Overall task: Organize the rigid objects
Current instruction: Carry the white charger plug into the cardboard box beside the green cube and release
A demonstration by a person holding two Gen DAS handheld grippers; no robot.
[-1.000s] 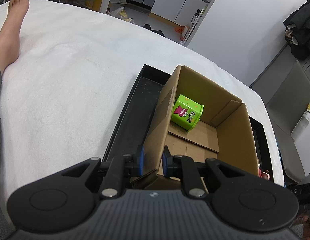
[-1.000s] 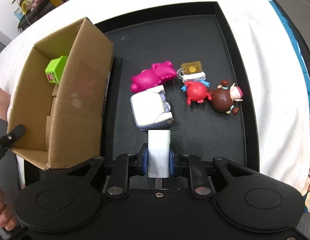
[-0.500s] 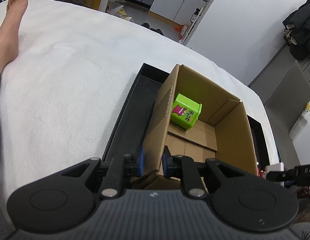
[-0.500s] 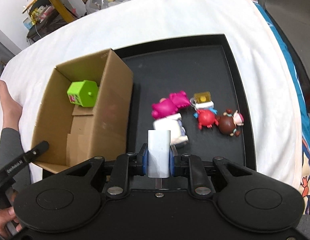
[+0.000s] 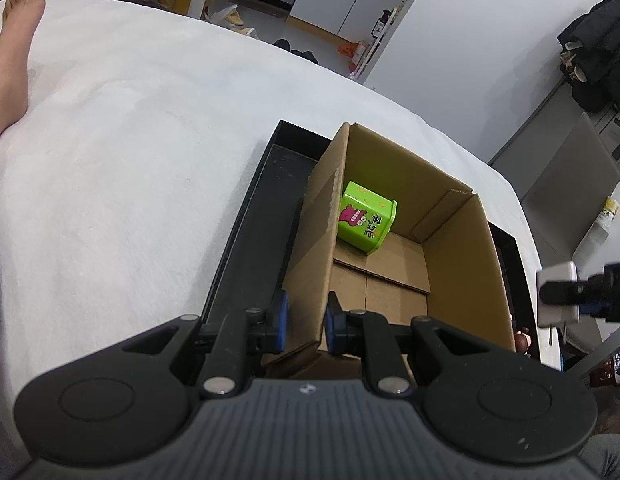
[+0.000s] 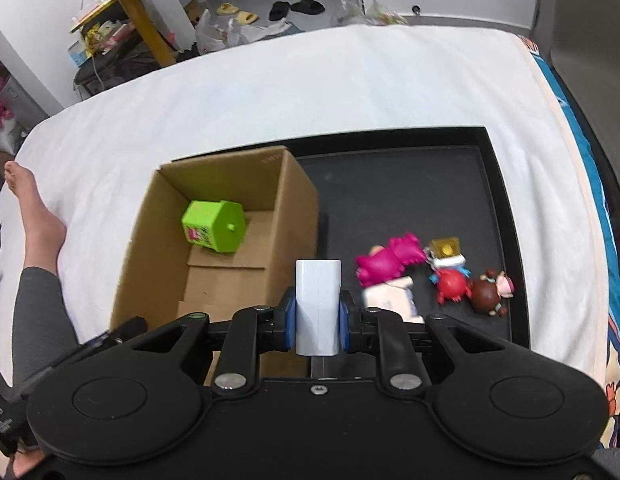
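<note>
An open cardboard box [image 5: 462,240] [image 6: 294,200] stands on a black tray [image 6: 498,200] [image 5: 262,208]. A green toy cube [image 5: 366,218] [image 6: 214,226] lies inside it. My left gripper [image 5: 306,322] is shut on the box's near wall. My right gripper [image 6: 318,320] is shut on a white charger block [image 6: 318,300], held above the box's right wall; it also shows at the right edge of the left wrist view [image 5: 558,294].
On the tray right of the box lie a pink figure [image 6: 388,260], a white-blue toy [image 6: 390,300], a gold-white piece [image 6: 446,250], a red figure [image 6: 452,284] and a brown figure [image 6: 490,292]. A person's leg [image 6: 34,232] rests on the white bed [image 5: 110,160].
My right gripper has lifted the white block off the tray and carried it up and left toward the box. The left gripper has kept its hold on the box wall.
</note>
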